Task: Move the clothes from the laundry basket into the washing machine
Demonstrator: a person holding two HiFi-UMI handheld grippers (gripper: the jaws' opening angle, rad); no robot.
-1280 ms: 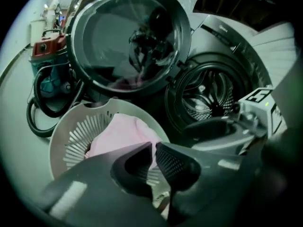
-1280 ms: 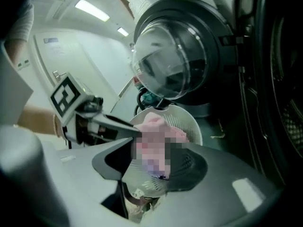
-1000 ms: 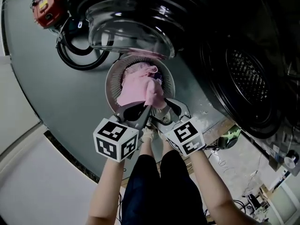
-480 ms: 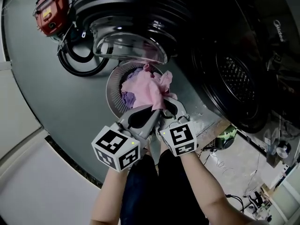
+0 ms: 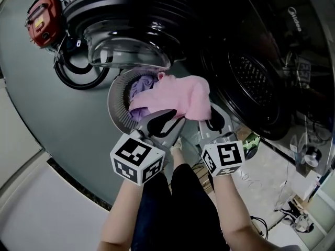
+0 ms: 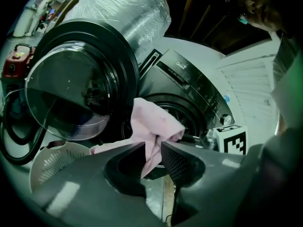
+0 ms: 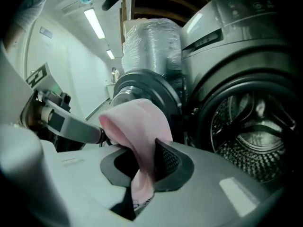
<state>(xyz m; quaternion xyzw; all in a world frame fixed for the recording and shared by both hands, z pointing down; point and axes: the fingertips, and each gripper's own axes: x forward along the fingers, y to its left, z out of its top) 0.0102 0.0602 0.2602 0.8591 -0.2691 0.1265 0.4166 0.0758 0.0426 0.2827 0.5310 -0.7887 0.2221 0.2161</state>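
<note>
Your left gripper [image 6: 152, 145] is pinching a fold of the pink garment [image 6: 152, 119]; its jaws are pressing nearly together, with only the cloth between them. Your right gripper [image 7: 146, 151] is clamping another fold of the same garment, the fabric running down between its jaws and hanging out below them. In the head view the garment is stretching between the two grippers in the air. It is riding above the near edge of the laundry basket [image 5: 115, 101] and just short of the washing machine's drum opening [image 5: 257, 82].

Below it, purple clothes [image 5: 139, 86] are lying in the basket, so more is waiting to be moved. The open door [image 5: 125, 33] is jutting out over the far side of the basket, close to the garment's left end.

Here is what is worrying me. Each gripper is holding only a thin fold, so a quick swing toward the drum is likely to pull the cloth free on one side. The slack end near the door is risking a snag on the door's edge. If you are letting go at the opening's lip, part of the garment is likely to spill outside rather than into the drum.
</note>
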